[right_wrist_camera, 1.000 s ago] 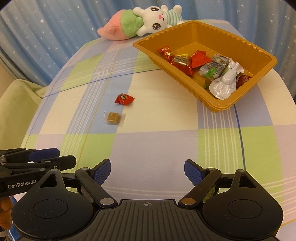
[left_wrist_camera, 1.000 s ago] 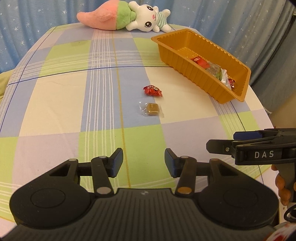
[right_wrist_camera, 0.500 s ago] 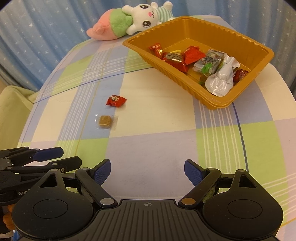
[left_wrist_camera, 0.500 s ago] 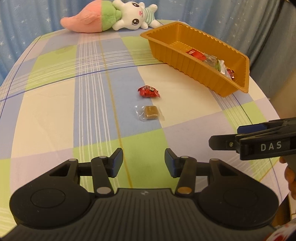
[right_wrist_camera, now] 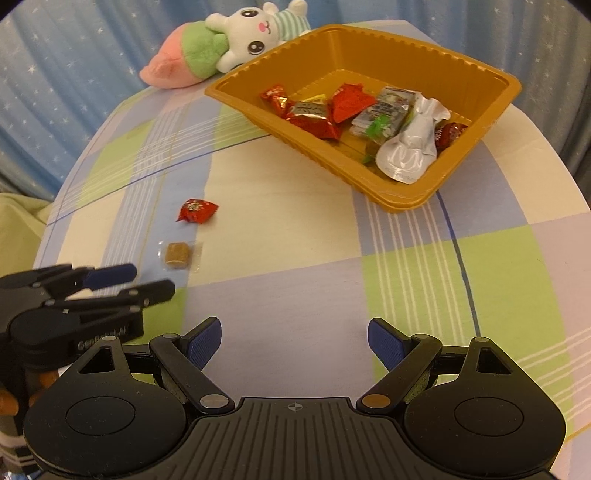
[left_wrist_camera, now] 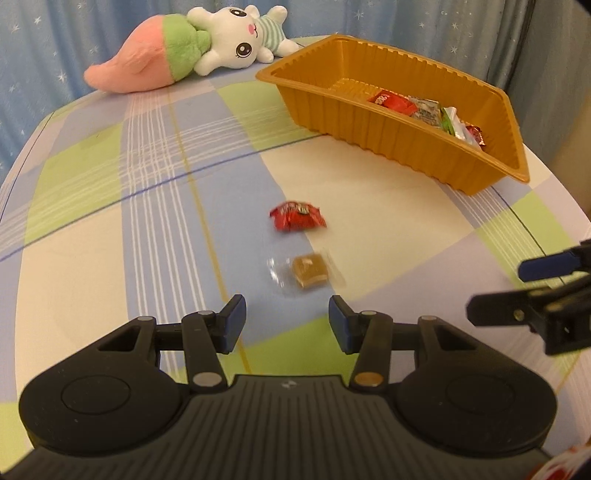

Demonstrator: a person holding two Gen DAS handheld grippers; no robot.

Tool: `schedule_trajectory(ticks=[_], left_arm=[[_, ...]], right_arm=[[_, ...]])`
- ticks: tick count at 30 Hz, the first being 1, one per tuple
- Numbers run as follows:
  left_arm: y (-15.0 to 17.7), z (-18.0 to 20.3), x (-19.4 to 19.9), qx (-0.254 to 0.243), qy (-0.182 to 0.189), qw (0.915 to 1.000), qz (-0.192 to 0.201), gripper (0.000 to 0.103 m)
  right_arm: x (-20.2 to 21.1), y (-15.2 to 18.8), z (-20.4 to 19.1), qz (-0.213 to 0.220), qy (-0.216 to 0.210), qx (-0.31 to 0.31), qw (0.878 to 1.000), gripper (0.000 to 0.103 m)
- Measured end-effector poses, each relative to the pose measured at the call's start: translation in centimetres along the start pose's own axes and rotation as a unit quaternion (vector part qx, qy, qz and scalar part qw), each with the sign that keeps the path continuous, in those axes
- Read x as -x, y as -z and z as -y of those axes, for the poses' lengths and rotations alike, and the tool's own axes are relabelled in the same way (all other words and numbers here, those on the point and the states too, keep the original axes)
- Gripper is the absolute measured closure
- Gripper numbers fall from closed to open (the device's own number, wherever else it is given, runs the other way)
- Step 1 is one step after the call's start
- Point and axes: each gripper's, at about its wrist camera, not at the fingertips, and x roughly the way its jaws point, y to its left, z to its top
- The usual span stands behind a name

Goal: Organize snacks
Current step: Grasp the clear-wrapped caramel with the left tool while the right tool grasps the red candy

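A brown candy in clear wrap (left_wrist_camera: 309,271) (right_wrist_camera: 178,254) lies on the checked tablecloth just ahead of my open left gripper (left_wrist_camera: 287,318). A red wrapped candy (left_wrist_camera: 297,220) (right_wrist_camera: 196,211) lies a little beyond it. An orange tray (left_wrist_camera: 406,155) (right_wrist_camera: 402,201) at the back right holds several wrapped snacks (right_wrist_camera: 354,110). My right gripper (right_wrist_camera: 294,341) is open and empty above the near tablecloth; it shows at the right of the left wrist view (left_wrist_camera: 532,284). The left gripper shows at the left of the right wrist view (right_wrist_camera: 129,280).
A pink, green and white plush toy (left_wrist_camera: 184,55) (right_wrist_camera: 225,48) lies at the far edge of the table beside the tray. Blue starry curtains (left_wrist_camera: 74,33) hang behind. The table edge curves down on the right (left_wrist_camera: 569,206).
My left gripper has moved forward toward the two loose candies, which now sit closer to its fingers. The right gripper has also advanced toward the tray. Both stay open.
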Motion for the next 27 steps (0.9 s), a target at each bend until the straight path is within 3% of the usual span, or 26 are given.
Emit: schedule_trajectory(ticks=[8, 19, 22, 25, 27], left_arm=[[-1.7, -0.6, -1.9, -0.013, -0.001, 0.9999, 0.008, 0.053], [-2.9, -0.6, -2.9, -0.021, 0.034, 0.9991, 0.015, 0.047], [-3.2, -0.5, -3.1, -0.025, 0.044, 0.9986, 0.014, 0.051], [-3.3, -0.4, -3.1, -0.027, 0.05, 0.9982, 0.02, 0.069], [-3.2, -0.4, -3.1, -0.026, 0.053, 0.9981, 0.02, 0.075]], right_arm=[[-0.4, -0.5, 0.7, -0.004, 0.009, -0.013, 1.0, 0.017], [-1.6, -1.5, 0.5, -0.013, 0.014, -0.012, 1.0, 0.017], [-1.8, -1.7, 0.4, -0.013, 0.016, -0.01, 1.0, 0.017], [-2.0, -2.0, 0.4, -0.014, 0.015, -0.01, 1.0, 0.017], [-2.1, -2.2, 0.3, -0.013, 0.017, -0.008, 1.0, 0.017]])
